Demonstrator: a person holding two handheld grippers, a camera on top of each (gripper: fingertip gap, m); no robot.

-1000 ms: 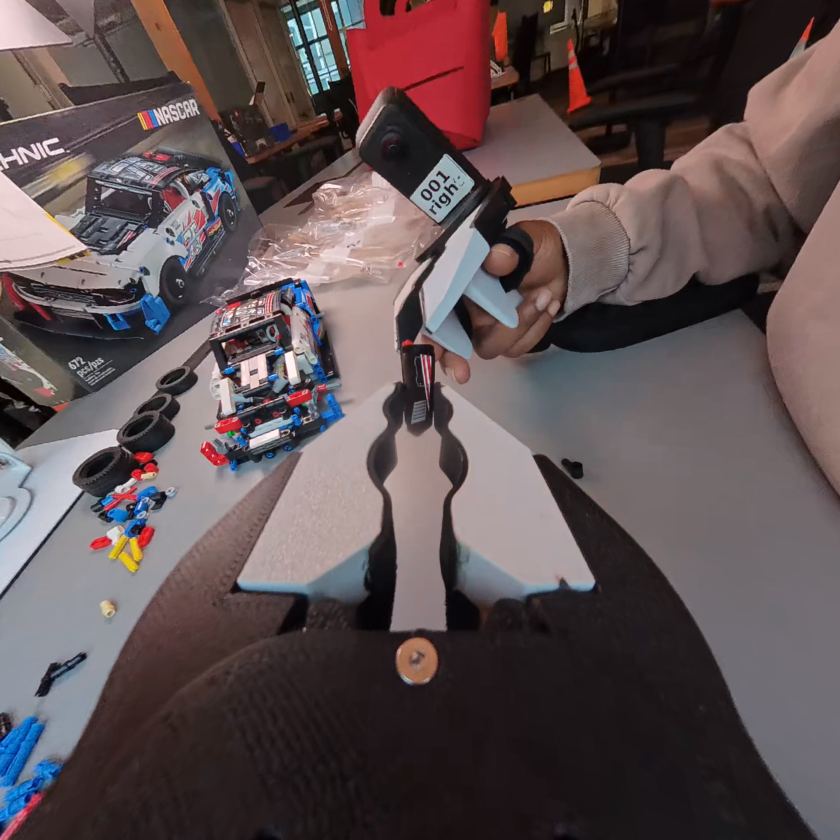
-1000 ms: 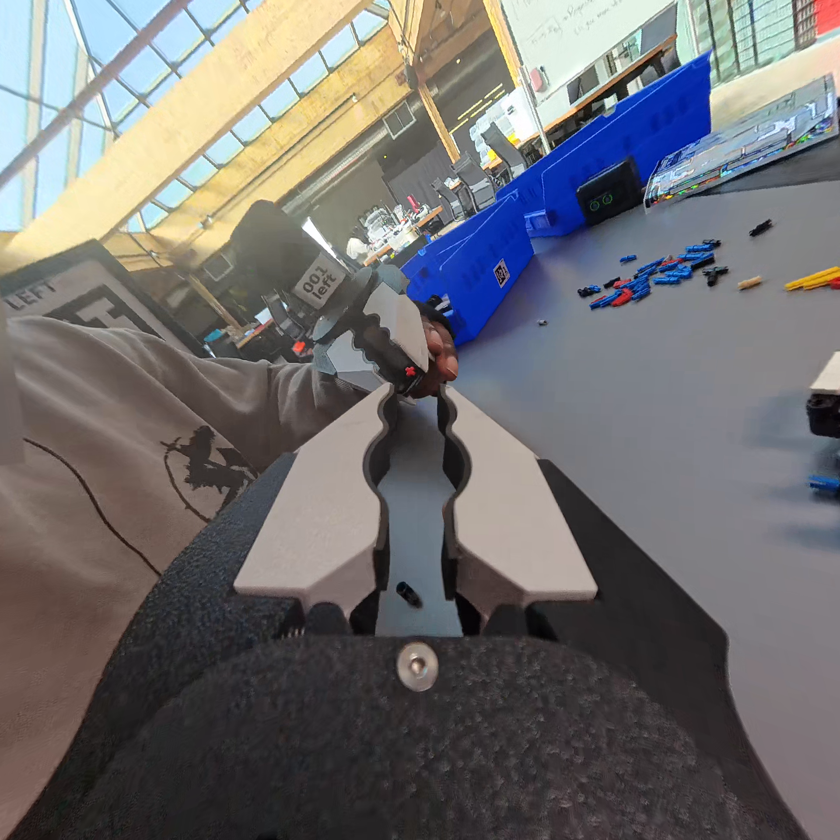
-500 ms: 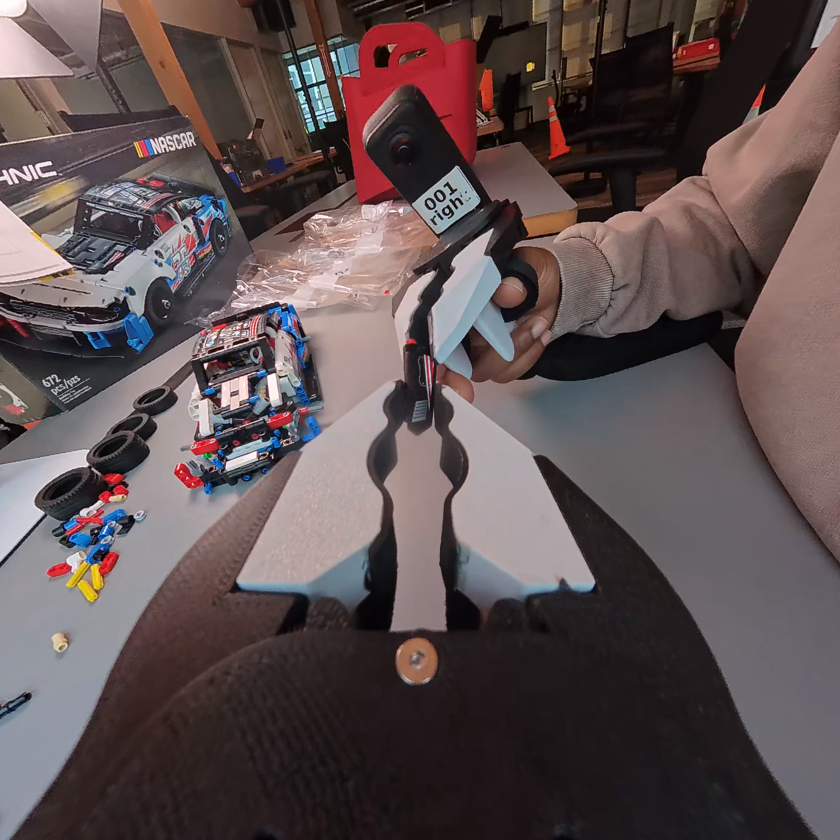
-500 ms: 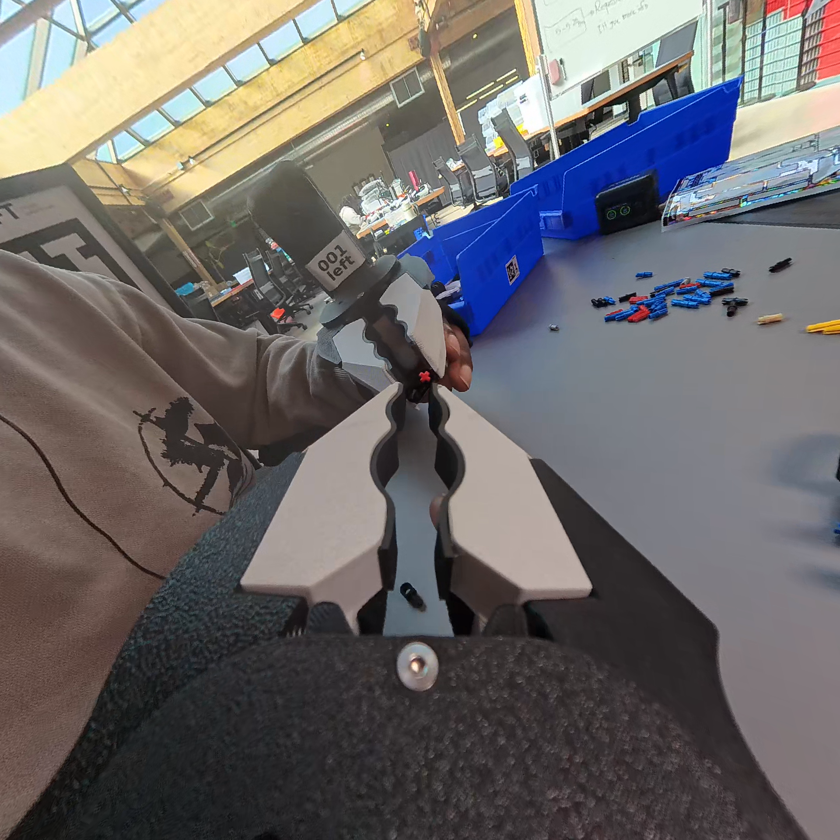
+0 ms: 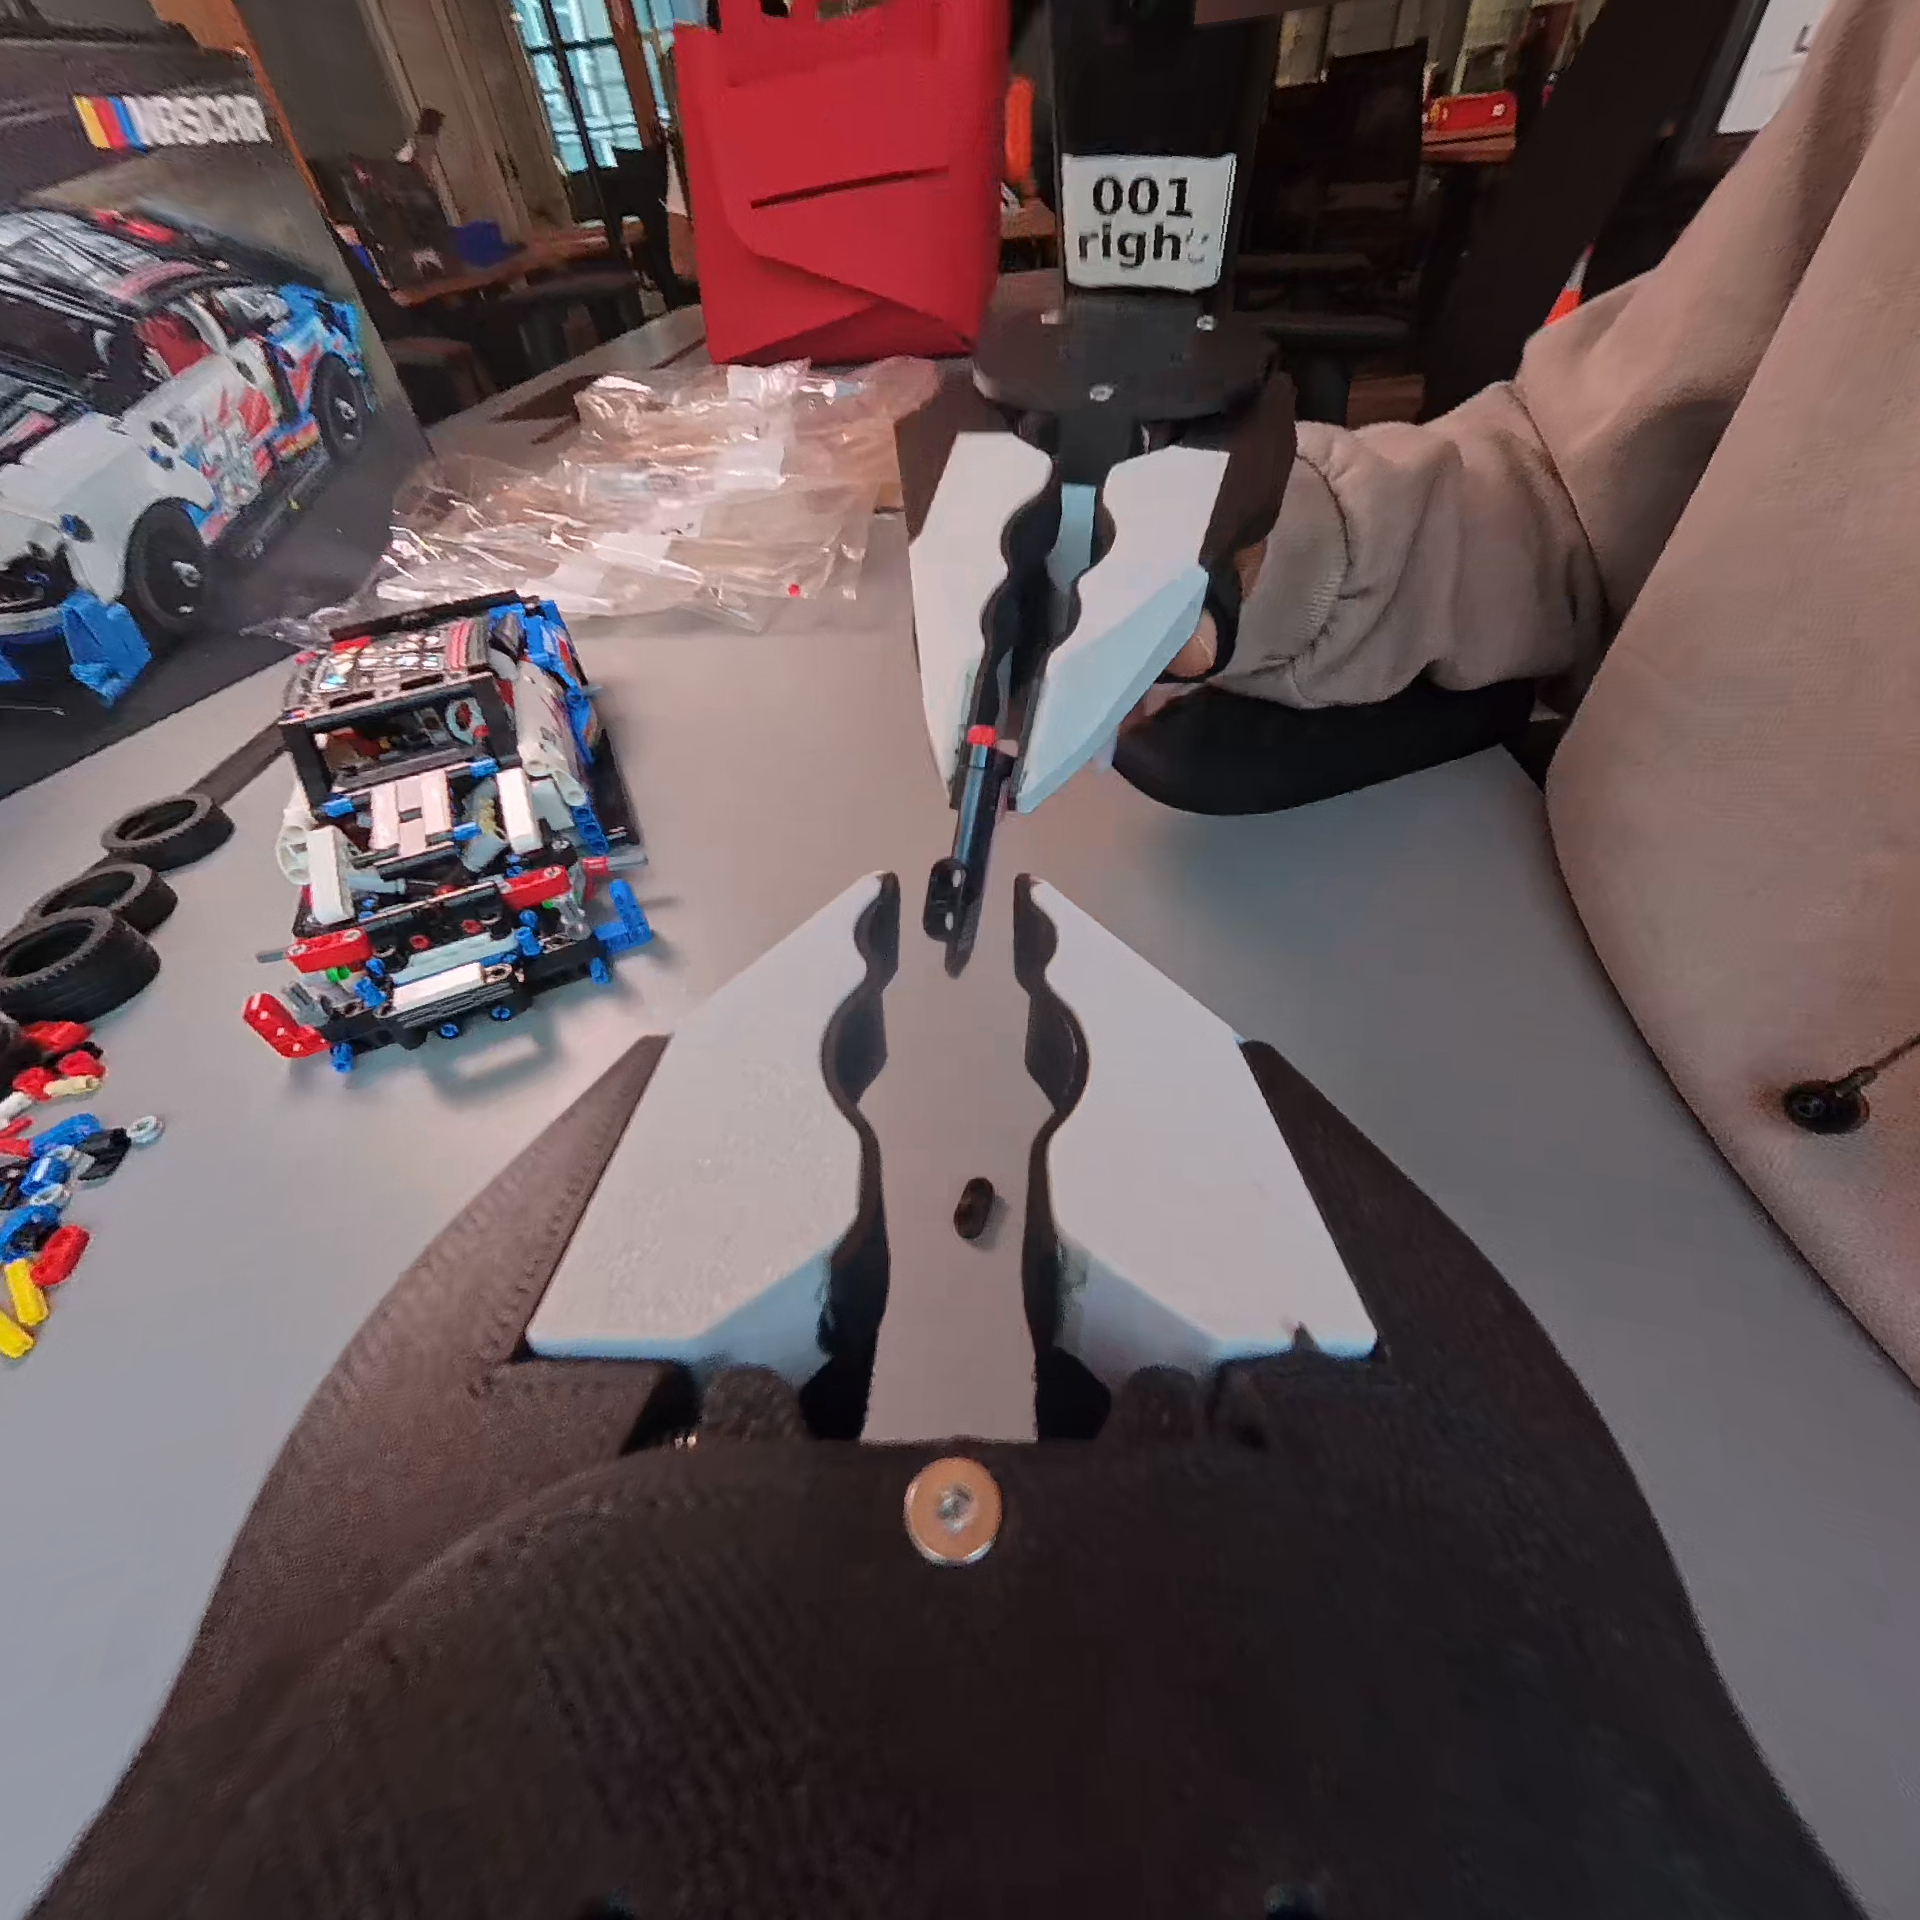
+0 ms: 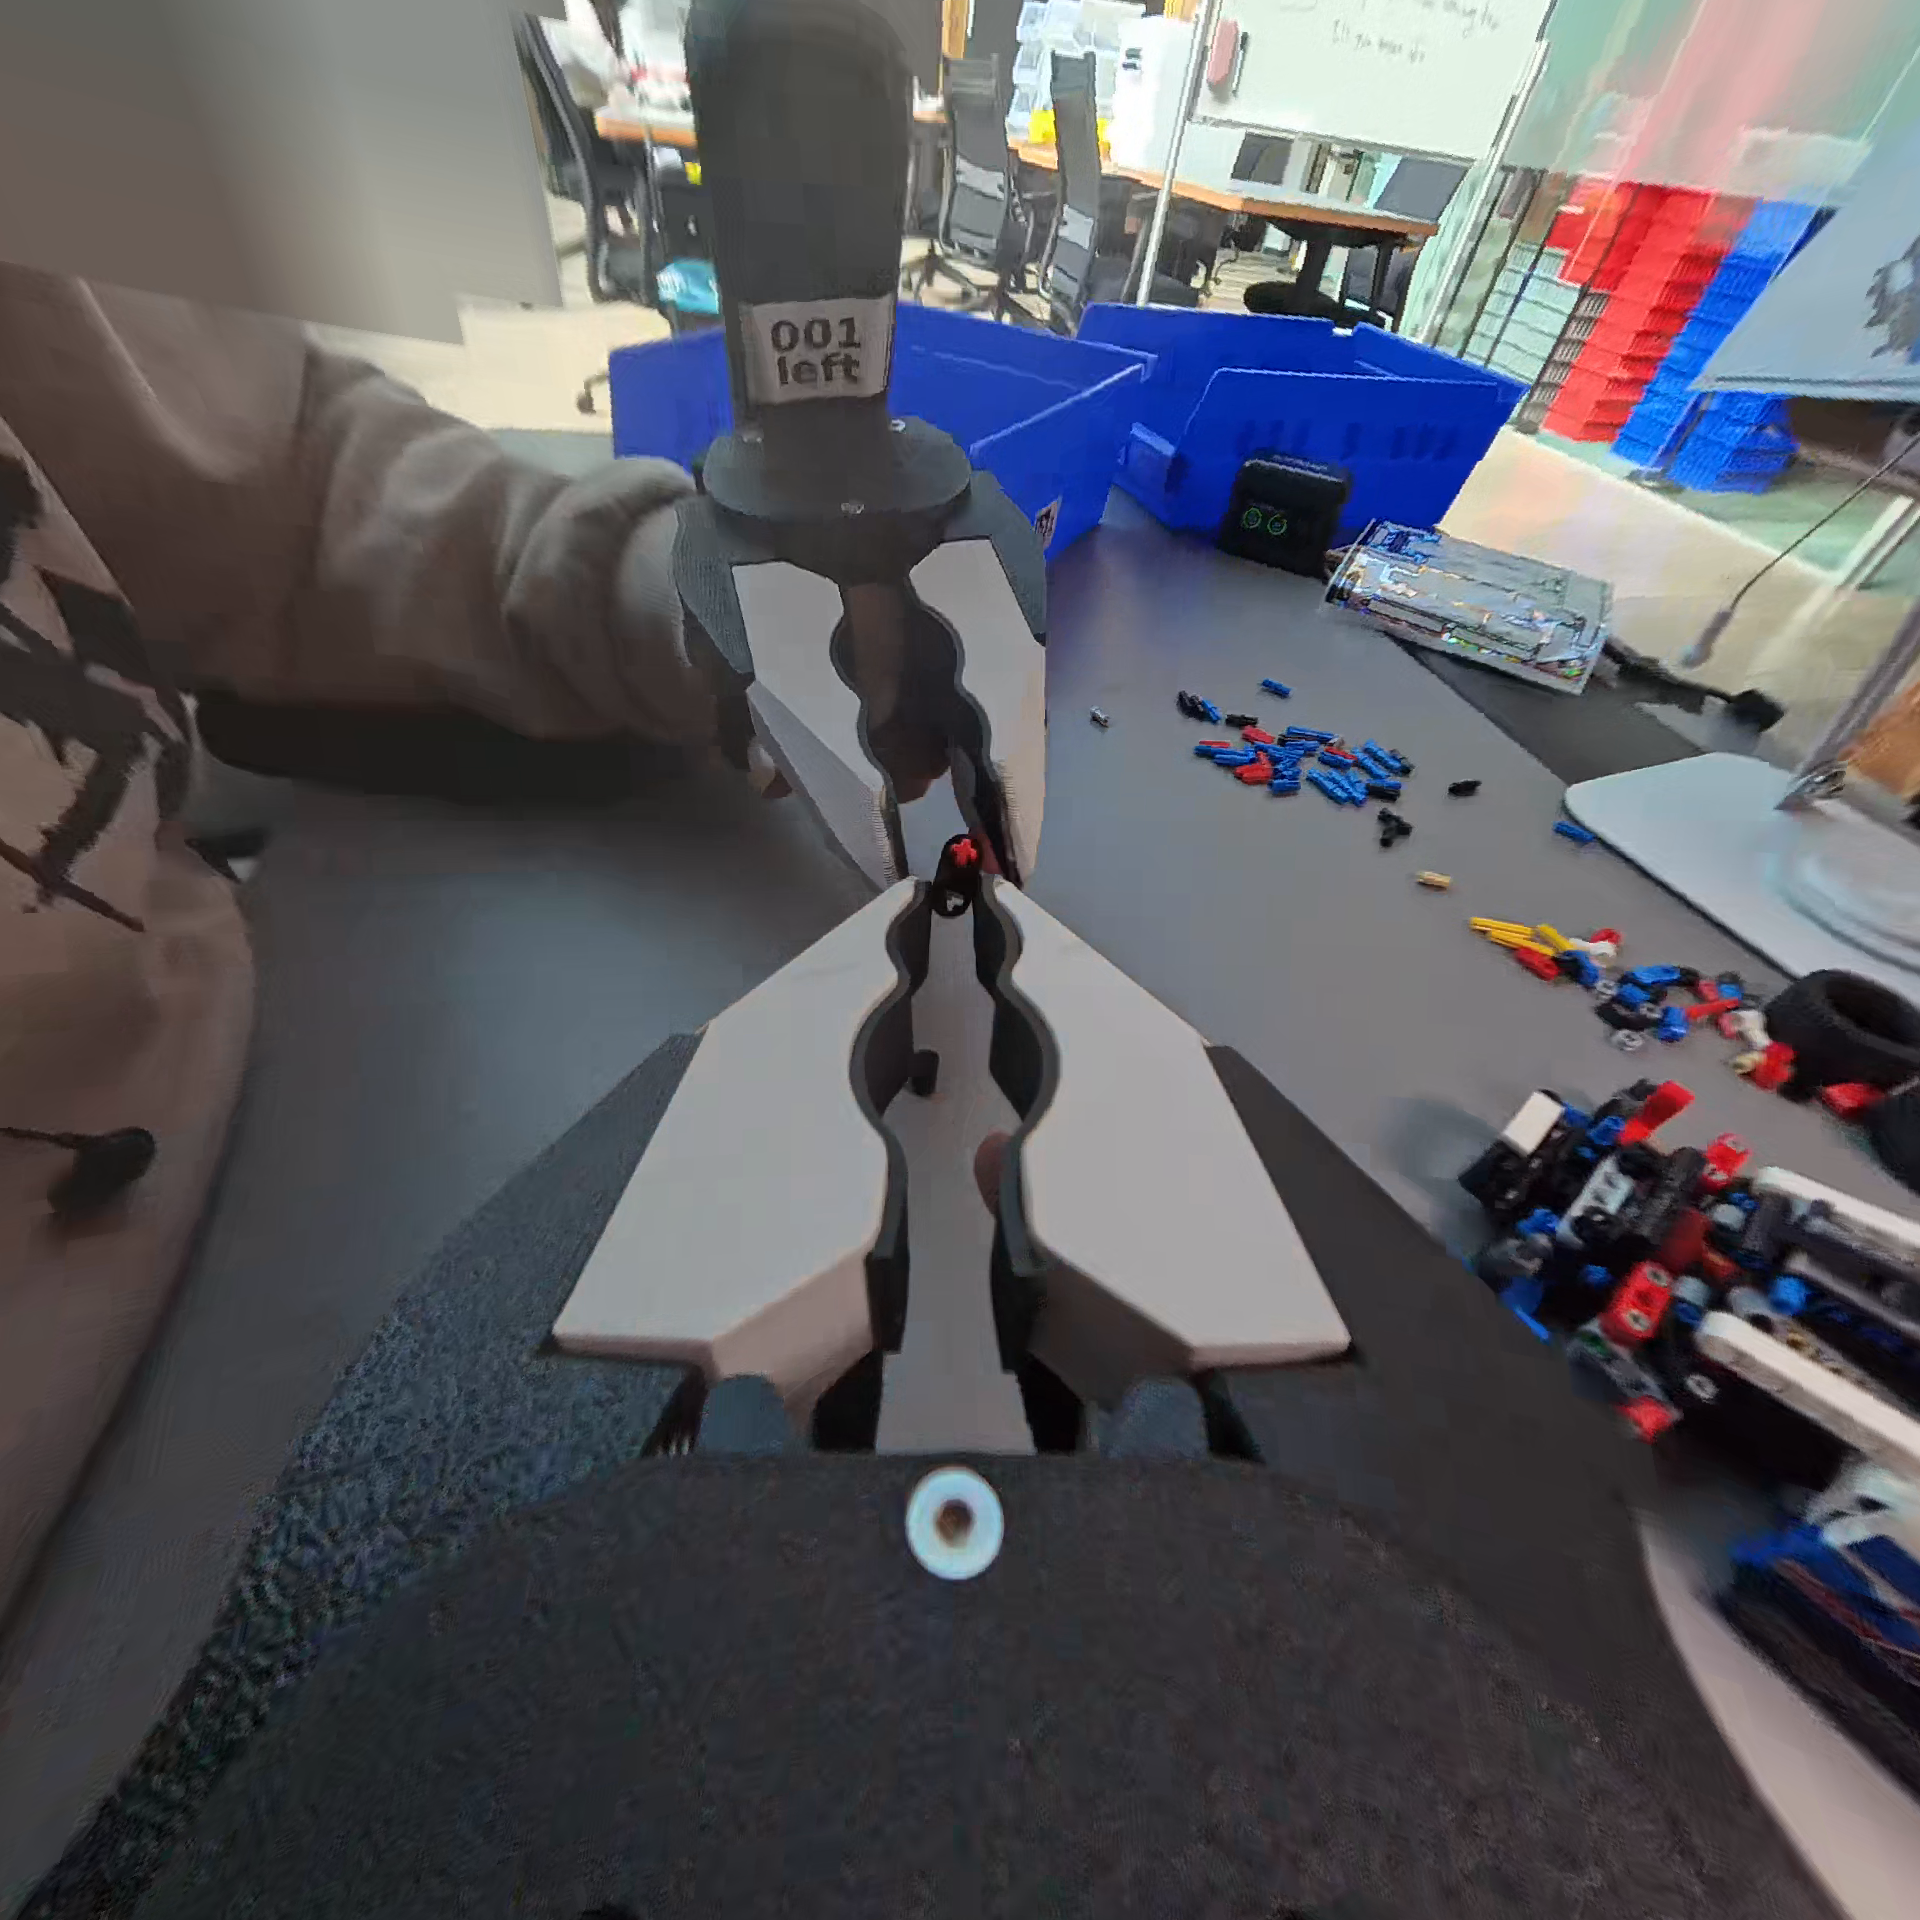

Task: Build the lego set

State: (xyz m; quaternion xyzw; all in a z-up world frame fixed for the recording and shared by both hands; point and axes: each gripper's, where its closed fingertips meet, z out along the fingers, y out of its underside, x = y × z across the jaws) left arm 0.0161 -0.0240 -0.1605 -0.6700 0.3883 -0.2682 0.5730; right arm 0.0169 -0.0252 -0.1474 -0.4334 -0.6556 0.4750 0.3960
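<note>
My right gripper (image 6: 954, 891) is shut on a slim black lego beam (image 6: 951, 896) with a red pin (image 6: 963, 852) at its top. In the left wrist view the right gripper (image 5: 982, 774) holds that beam (image 5: 966, 831) pointing down. Its lower end hangs between the tips of my left gripper (image 5: 954, 891), whose jaws stand apart and grip nothing. The left gripper (image 6: 951, 847) faces mine tip to tip in the right wrist view. The part-built lego car (image 5: 447, 831) sits on the grey table, left of both grippers; it also shows blurred in the right wrist view (image 6: 1714, 1247).
A small black pin (image 5: 974, 1210) lies under the left gripper. Tyres (image 5: 73, 956) and loose pieces (image 5: 42, 1174) lie left of the car. The set's box (image 5: 156, 364), plastic bags (image 5: 644, 499), red bag (image 5: 842, 177), blue bins (image 6: 1299, 416) and booklet (image 6: 1475, 603) ring the table. Only a small space, under 4 cm, lies between the two pairs of fingers. Both grippers' tips are roughly 20 cm from the part-built lego car (image 5: 447, 831). It is also in sight in the right wrist view (image 6: 1808, 1274).
The left gripper's jaws have opened wider and let go of the black beam. The beam stays in the right gripper. Both grippers now stand steeper, tip to tip.
</note>
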